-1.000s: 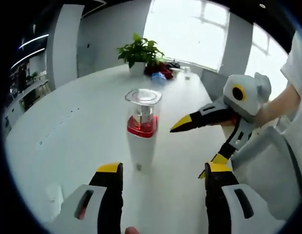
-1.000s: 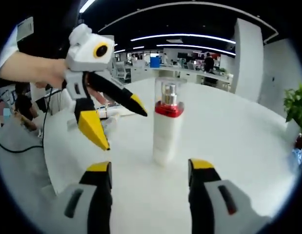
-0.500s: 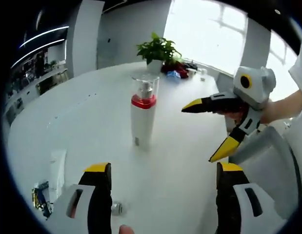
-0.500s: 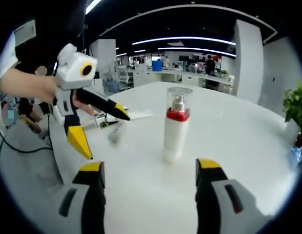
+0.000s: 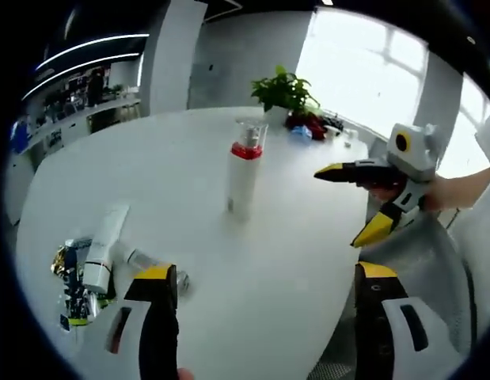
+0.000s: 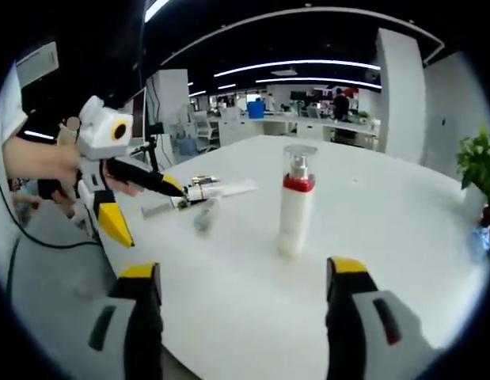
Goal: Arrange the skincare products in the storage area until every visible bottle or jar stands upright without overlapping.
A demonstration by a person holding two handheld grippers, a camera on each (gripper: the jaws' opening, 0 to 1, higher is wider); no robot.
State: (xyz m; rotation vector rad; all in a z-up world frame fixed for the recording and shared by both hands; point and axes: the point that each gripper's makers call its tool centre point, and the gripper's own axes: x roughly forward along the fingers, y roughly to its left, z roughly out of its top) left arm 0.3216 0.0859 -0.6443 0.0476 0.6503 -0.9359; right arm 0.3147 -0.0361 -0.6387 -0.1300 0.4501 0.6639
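Bottle (image 5: 244, 176) upright; clear cap over pump

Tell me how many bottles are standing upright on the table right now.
1: the white pump bottle with a red collar, mid-table. A tube and other small items lie flat beside it; more may be hidden there.

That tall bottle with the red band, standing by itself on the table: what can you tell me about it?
The bottle is a slim white cylinder, plastic by the look of it, with a red collar near the top and a clear cap over a silvery pump. It stands upright on the white table, its base resting on the surface, and nothing else touches it. Both grippers are open and well clear of it. In the right gripper view the bottle stands apart from the tubes lying flat farther back.
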